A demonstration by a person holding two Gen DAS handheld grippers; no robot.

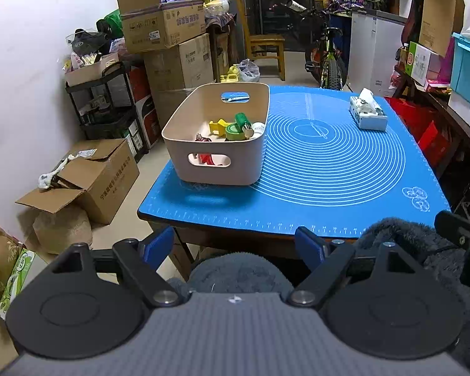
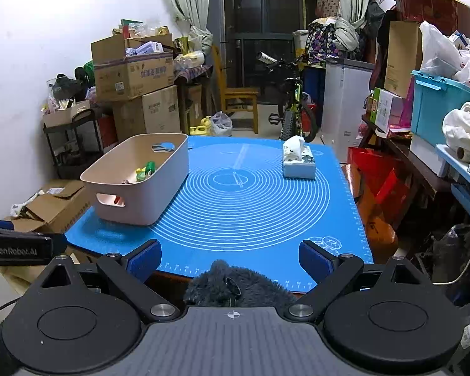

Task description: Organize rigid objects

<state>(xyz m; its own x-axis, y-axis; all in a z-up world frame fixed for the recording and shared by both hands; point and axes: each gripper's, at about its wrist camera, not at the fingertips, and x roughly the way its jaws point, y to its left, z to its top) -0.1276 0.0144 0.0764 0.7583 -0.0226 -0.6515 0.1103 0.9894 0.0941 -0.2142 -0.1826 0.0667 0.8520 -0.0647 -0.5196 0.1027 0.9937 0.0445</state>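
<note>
Fingers of the left gripper stood wide apart with nothing between them, held low before the near table edge over a dark fleecy garment. The right gripper was likewise spread wide and empty, just short of the blue mat. Farther out, a beige bin rested on the mat's left side, holding small rigid objects, green, yellow and red, perhaps toys or tape. A tissue box sat at the far right.
</note>
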